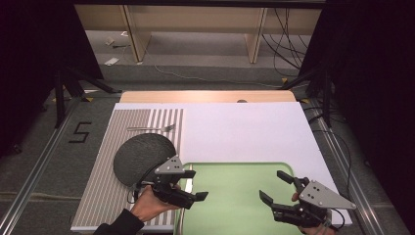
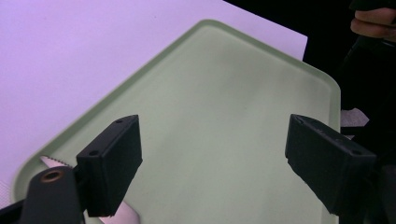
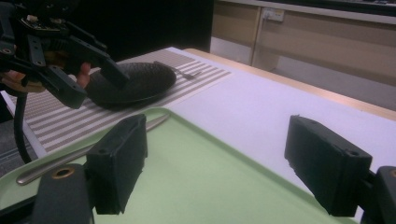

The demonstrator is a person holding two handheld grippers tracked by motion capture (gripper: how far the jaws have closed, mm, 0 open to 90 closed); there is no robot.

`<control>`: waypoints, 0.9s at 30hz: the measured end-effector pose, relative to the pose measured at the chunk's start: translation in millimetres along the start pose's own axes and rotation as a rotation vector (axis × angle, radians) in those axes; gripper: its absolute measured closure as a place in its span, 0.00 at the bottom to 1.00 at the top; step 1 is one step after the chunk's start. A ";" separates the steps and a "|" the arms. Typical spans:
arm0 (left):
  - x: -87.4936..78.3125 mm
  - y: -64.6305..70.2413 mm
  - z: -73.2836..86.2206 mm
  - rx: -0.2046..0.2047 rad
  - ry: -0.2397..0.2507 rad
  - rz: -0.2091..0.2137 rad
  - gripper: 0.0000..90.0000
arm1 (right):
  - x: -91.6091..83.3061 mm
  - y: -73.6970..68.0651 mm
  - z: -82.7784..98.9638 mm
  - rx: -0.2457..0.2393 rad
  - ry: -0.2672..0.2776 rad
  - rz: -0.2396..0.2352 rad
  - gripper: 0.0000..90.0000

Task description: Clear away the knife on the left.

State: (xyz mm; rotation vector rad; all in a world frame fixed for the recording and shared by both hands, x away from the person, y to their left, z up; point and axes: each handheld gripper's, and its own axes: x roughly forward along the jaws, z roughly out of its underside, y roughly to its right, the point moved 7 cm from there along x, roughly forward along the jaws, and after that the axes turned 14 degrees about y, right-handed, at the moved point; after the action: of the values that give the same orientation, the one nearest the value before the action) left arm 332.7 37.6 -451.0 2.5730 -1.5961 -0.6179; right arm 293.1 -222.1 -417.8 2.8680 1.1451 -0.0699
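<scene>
My left hand-held gripper (image 1: 192,184) hangs over the left edge of the green tray (image 1: 235,171), its jaws standing wide apart with nothing between them; in the left gripper view only bare tray surface lies between the two black pads. Just below its left jaw in that view, a knife (image 2: 49,162) shows a serrated blade tip resting on the tray near the rim. In the right gripper view the same knife lies along the tray's left rim, handle toward me. My right hand-held gripper (image 1: 276,188) hovers over the right part of the tray, jaws likewise apart and holding nothing. The tray sits at the near edge of the counter (image 1: 244,127), on its white surface. Just left of the tray lies a striped placemat (image 1: 103,196), and on it rests a dark round plate (image 1: 142,152), close behind my left hand (image 1: 149,203). A fork (image 1: 151,128) lies across the far end of the placemat, well apart from both hand-held grippers.
</scene>
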 end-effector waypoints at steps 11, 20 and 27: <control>-10.7 -3.6 0.8 0.008 0.039 -0.018 0.21 | 0.0 0.0 0.2 0.001 -0.001 0.001 0.24; -16.4 -2.5 1.8 0.024 0.063 -0.017 0.21 | 0.0 -0.3 0.3 0.000 0.000 -0.001 0.24; -21.5 -0.9 2.6 0.034 0.087 -0.033 0.20 | -0.5 -0.6 0.2 -0.001 -0.002 0.001 0.24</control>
State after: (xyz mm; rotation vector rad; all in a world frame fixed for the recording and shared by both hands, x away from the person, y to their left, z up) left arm 324.3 57.1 -447.0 2.6160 -1.5539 -0.4788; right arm 292.3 -222.0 -417.9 2.8670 1.1438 -0.0726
